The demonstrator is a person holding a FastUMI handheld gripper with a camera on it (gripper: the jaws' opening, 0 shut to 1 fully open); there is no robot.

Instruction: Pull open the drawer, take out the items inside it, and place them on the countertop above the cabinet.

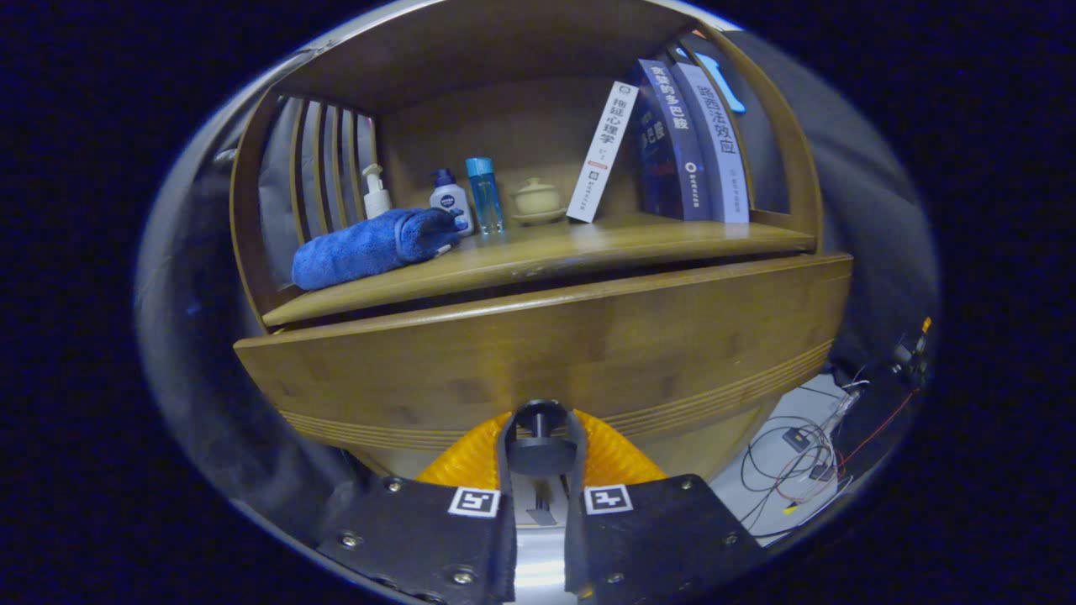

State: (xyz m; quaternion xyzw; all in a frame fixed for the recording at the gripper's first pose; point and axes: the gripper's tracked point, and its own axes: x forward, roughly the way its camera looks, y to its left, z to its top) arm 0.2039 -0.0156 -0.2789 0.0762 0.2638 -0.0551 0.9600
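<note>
Gripper view: the gripper (539, 449) pinches the dark round knob (539, 437) at the lower middle of the wooden drawer front (546, 344), a finger pressing on either side of it. The drawer front stands out from the cabinet, just under the countertop (538, 252). On the countertop, a rolled blue towel (370, 246) lies at the left edge; behind it stand a pump bottle (376, 192), a white bottle (450, 200), a blue bottle (485, 195) and a small lidded cup (537, 200). Books (672, 143) lean at the right end.
</note>
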